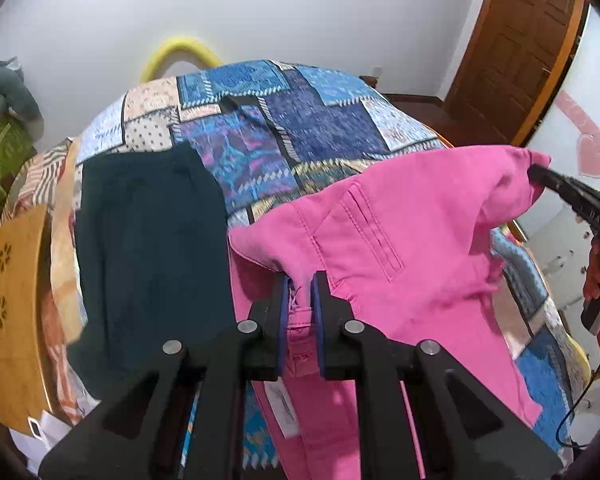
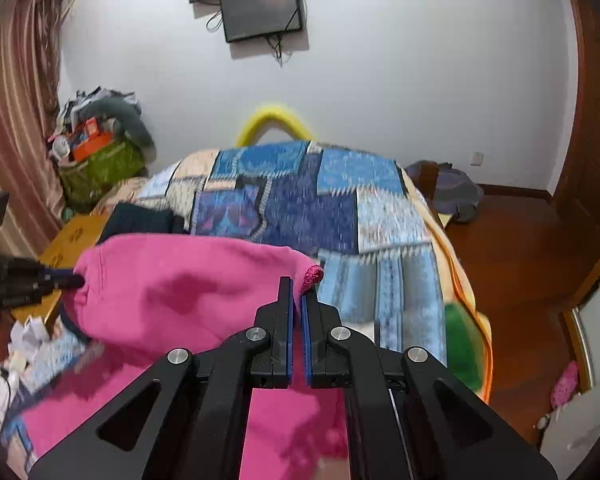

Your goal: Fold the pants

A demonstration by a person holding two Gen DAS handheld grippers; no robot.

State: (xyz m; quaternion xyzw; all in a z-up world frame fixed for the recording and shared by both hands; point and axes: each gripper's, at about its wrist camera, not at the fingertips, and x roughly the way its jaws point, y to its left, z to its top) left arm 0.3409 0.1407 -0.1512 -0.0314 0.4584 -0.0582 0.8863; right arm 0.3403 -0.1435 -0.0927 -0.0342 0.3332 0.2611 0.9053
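Observation:
Pink pants (image 1: 400,248) hang stretched between my two grippers above the bed. My left gripper (image 1: 300,280) is shut on the pants' waistband at one corner; a welt pocket and a white label show. My right gripper (image 2: 297,286) is shut on the other corner of the pink pants (image 2: 180,288). In the left wrist view the right gripper (image 1: 540,172) pinches the far pink corner. In the right wrist view the left gripper (image 2: 74,280) holds the opposite corner at the left.
A patchwork blue bedspread (image 1: 300,128) covers the bed. A dark folded garment (image 1: 148,248) lies on its left side. A wooden stool (image 1: 16,312) stands left of the bed. A wooden door (image 1: 512,52) and wood floor (image 2: 520,248) are at right. A clutter pile (image 2: 100,148) sits by the curtain.

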